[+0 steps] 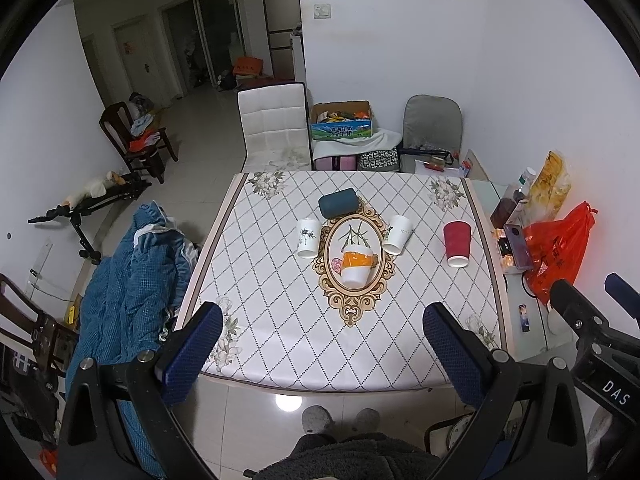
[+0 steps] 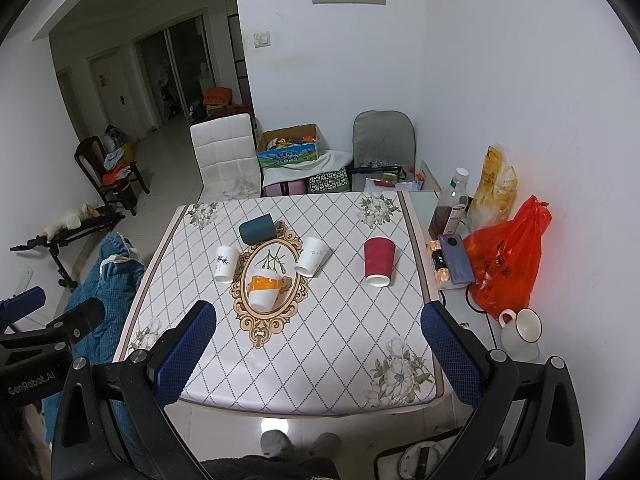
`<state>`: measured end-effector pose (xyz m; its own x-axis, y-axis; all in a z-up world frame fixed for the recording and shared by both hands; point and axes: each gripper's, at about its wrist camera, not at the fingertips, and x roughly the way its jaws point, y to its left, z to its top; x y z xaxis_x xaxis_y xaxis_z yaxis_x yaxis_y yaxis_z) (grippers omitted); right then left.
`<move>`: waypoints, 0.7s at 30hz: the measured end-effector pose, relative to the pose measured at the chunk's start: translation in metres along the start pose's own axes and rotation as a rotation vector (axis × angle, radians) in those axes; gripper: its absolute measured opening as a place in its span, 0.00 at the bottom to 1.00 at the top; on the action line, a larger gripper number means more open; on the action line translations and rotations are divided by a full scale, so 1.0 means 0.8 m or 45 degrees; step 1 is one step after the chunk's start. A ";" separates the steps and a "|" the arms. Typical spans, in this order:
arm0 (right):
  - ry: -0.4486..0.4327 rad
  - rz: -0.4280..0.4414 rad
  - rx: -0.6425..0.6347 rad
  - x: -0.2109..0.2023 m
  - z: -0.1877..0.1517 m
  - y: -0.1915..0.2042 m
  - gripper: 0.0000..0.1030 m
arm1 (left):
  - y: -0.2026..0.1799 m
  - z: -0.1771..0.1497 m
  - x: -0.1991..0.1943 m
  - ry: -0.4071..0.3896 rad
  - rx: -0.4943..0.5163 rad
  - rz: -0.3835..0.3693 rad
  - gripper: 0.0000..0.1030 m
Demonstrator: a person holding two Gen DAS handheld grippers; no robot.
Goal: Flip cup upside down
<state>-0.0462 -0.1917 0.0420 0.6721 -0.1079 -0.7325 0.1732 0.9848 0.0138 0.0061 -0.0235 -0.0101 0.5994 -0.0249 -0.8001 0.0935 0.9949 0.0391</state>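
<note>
Overhead, both wrist views look down on a square table covered by a white diamond-patterned cloth with an ornate oval medallion at its centre. Beside its right edge sit a crinkled red plastic bag and a white ceramic mug.

Five cups stand on the cloth, all well apart from the grippers. Largest to smallest: a red paper cup toward the right, a white cup with an orange band on the medallion, a dark teal cup lying on its side at the far end, and two white paper cups with leaf prints, one left and one right of the medallion.

The left gripper and the right gripper hover near the table's near edge, each with blue-padded jaws spread wide and empty.
</note>
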 end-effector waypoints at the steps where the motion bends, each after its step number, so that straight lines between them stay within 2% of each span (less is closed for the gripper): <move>1: 0.001 0.002 0.000 -0.001 0.001 -0.001 1.00 | -0.002 -0.001 0.000 0.000 0.001 -0.004 0.99; 2: 0.002 -0.001 0.005 0.018 -0.007 -0.009 1.00 | 0.002 0.002 0.002 0.002 0.003 -0.009 0.99; 12: 0.013 -0.005 0.016 0.021 -0.021 -0.006 1.00 | -0.002 0.003 0.013 0.031 0.012 -0.035 0.99; 21: 0.134 -0.041 0.069 0.067 -0.022 -0.028 1.00 | -0.021 0.003 0.060 0.091 0.013 -0.032 0.99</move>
<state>-0.0262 -0.2172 -0.0096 0.5869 -0.1221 -0.8004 0.2341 0.9719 0.0234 0.0351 -0.0413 -0.0478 0.5384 -0.0426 -0.8416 0.1165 0.9929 0.0243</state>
